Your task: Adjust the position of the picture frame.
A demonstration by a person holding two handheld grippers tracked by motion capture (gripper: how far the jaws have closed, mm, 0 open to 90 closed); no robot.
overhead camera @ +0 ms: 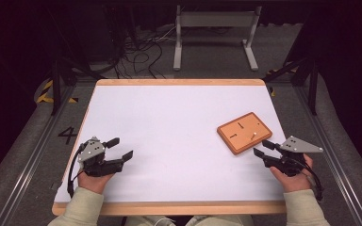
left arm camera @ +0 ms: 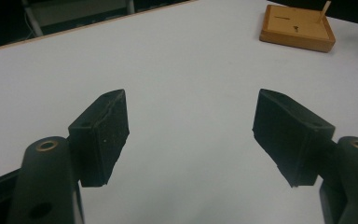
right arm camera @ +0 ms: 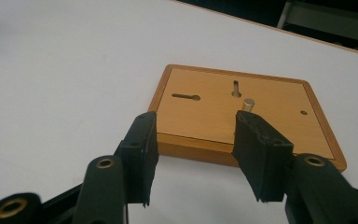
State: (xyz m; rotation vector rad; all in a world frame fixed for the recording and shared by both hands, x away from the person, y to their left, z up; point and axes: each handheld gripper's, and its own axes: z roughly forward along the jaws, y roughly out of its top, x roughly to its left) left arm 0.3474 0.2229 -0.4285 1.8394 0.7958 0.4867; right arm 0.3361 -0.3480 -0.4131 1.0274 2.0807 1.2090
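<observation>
Wooden board (overhead camera: pixel 244 132), one peg (right arm camera: pixel 248 104) upright in it, is approached by the right gripper (overhead camera: pixel 263 149); both it and the left gripper (overhead camera: pixel 121 147) are held open, empty. Nothing appears begun.

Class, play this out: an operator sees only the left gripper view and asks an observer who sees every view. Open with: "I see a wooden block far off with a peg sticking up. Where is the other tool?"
Observer: The right tool sits just in front of the wooden block, its jaws open and aimed at the block's near edge.
Operator: Does it touch the peg?
Observer: No. In the right gripper view the peg stands up from the block's top, just beyond the right jaw tip, with nothing gripped.
Operator: Anything else on the block's top?
Observer: Yes, two keyhole-shaped slots, one lying sideways and one behind the peg, plus a small round hole.
</observation>
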